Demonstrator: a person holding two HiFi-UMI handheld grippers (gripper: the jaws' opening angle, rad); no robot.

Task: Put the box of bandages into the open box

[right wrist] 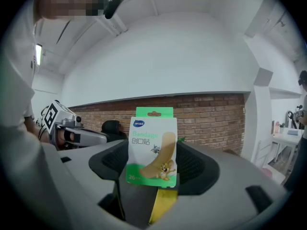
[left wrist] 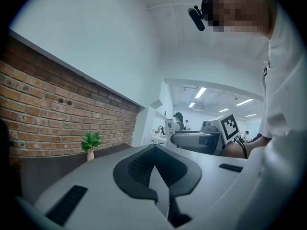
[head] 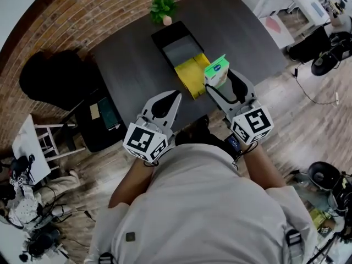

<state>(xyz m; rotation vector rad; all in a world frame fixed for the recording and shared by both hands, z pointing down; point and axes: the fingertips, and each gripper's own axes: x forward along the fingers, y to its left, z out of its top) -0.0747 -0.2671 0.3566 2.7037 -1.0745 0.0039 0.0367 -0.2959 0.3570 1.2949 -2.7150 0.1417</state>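
A green and white box of bandages stands upright between the jaws of my right gripper, which is shut on it. It hangs just right of the yellow flap of the open black box on the dark table. The right gripper view shows the bandage box face-on in the right gripper, with the yellow flap below. My left gripper hovers over the table's near edge, left of the open box. In its own view the left gripper is shut and holds nothing.
A small potted plant stands at the table's far edge behind the open box. A black chair and a low black stand sit left of the table. A white desk is at the far right, and a brick wall lies beyond.
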